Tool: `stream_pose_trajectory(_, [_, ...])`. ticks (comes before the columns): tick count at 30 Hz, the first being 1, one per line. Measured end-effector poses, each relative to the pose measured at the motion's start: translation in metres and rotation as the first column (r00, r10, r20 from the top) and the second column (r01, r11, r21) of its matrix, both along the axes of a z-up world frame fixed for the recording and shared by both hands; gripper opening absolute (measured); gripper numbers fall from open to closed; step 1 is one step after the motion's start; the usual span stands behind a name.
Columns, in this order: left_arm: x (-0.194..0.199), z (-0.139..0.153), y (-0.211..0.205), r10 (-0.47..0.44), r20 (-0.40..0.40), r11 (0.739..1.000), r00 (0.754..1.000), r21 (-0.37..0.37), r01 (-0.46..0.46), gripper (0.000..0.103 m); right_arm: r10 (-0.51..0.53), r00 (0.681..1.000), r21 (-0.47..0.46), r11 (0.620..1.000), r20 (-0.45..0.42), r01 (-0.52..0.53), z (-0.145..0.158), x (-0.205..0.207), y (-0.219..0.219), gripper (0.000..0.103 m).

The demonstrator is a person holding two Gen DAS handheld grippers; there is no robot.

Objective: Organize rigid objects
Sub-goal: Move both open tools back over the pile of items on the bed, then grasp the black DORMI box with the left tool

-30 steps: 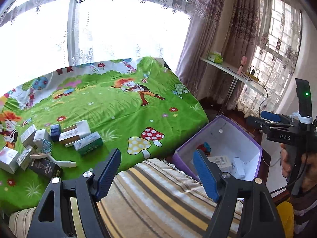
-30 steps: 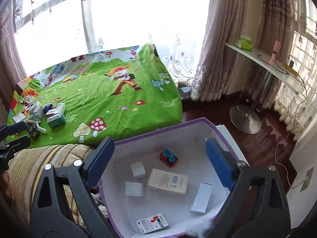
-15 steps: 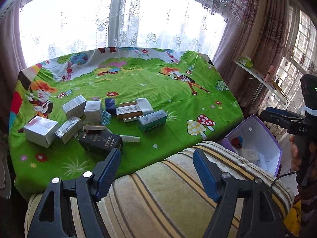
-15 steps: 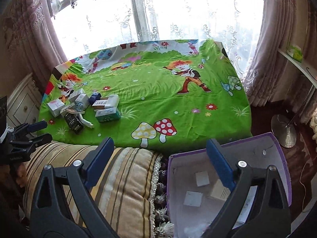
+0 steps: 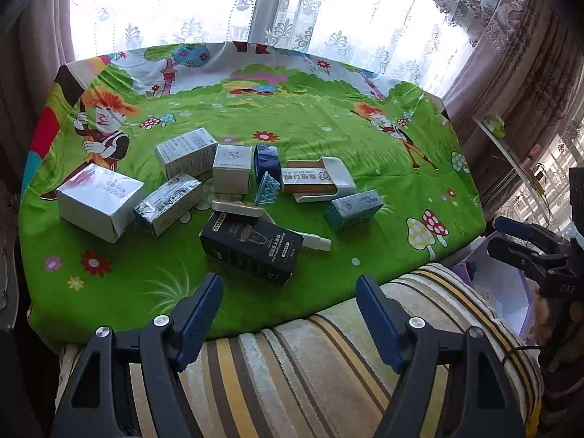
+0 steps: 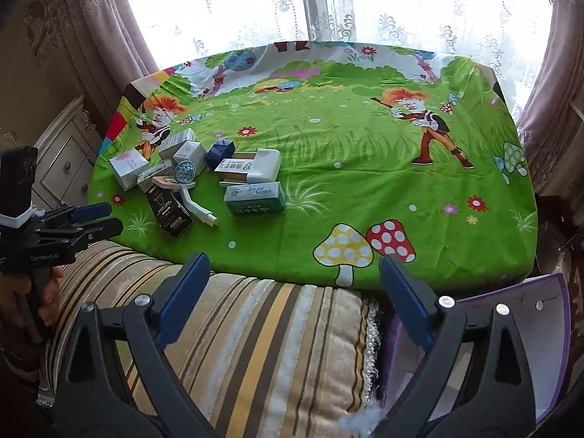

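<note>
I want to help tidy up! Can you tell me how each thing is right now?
left gripper: open, nothing in it
right gripper: open, nothing in it
black box: lying flat on the green sheet
teal box: lying on its side, apart from the pile
big silver box: closed, at the pile's left end
purple bin: open, beside the bed

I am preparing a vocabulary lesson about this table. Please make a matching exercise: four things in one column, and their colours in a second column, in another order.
Things:
1. box nearest the left gripper
2. box nearest the mushrooms
3. small box at the back of the pile
4. bin beside the cushion

Colours:
A. purple
B. black
C. dark blue
D. teal and white

Pairs: 1-B, 2-D, 3-C, 4-A
</note>
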State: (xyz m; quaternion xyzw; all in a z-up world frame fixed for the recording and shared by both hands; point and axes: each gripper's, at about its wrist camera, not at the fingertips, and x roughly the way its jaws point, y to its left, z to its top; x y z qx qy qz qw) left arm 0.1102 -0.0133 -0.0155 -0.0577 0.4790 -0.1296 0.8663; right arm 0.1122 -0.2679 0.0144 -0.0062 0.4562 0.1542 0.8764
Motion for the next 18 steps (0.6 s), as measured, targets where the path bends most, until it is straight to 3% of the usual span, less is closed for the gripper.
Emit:
stream_pose_trajectory(4, [0.016, -0.013, 0.003, -0.027, -0.029, 0.999, 0.999, 0.043, 0.028, 0.086, 0.016, 1.0, 0.016, 1.0, -0.025, -0.016, -0.003, 0.017, 0.016, 0.095])
stream_pose_trajectory(7, [0.029, -0.018, 0.002, -0.065, -0.038, 0.996, 0.997, 0.057, 0.068, 0.088, 0.024, 0.998, 0.04, 0.999, -0.056, -0.021, -0.009, 0.031, 0.028, 0.095])
stream_pose_trajectory(11, [0.041, -0.024, -0.007, -0.138, -0.041, 0.984, 0.99, 0.104, 0.142, 0.103, 0.074, 0.994, 0.042, 0.997, -0.077, -0.071, -0.017, 0.044, 0.051, 0.095])
stream_pose_trajectory(18, [0.057, -0.038, -0.008, -0.177, -0.063, 0.967, 0.982, 0.176, 0.185, 0.103, 0.183, 0.98, -0.028, 0.982, -0.078, -0.186, -0.032, 0.056, 0.089, 0.095])
